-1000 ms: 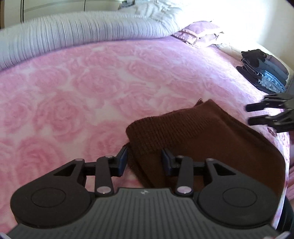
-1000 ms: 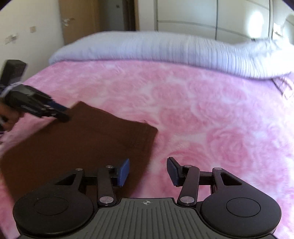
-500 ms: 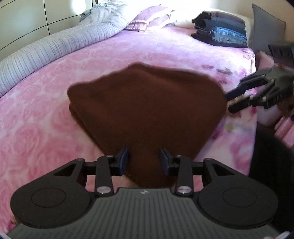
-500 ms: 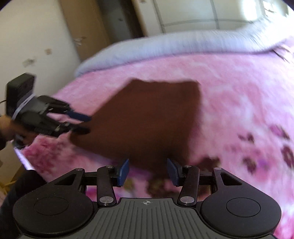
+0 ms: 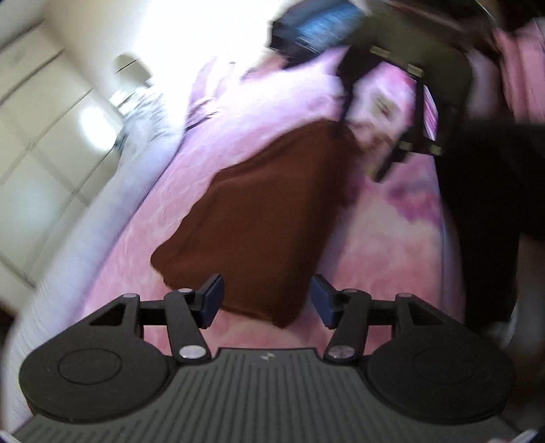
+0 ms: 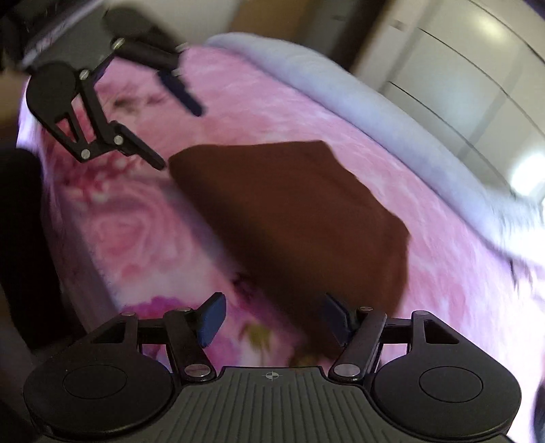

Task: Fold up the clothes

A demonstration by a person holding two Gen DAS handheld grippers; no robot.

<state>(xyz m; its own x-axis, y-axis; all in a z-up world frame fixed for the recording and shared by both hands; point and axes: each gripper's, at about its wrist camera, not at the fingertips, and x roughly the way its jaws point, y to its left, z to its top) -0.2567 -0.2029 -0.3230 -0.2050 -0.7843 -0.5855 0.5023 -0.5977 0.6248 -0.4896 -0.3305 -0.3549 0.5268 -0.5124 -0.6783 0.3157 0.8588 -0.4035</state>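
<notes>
Brown knitted cloth, folded into a flat packet, lies on the pink rose-patterned bedspread, near the bed's side edge where you stand. Your left gripper hangs just above the packet's near end, its jaws spread wide with the blue pads either side of the cloth's corner and nothing between them. Your right gripper hovers over the packet's opposite end, its jaws likewise apart and empty, one pad over the brown cloth and the other over pink bedspread. From the right wrist view, your left gripper shows at the far end, one fingertip just beside the cloth's corner. A pale ribbed bolster runs along the bed's far edge. A blurred stack of dark and blue folded garments sits toward the bed's far corner. Both views are smeared by motion.
</notes>
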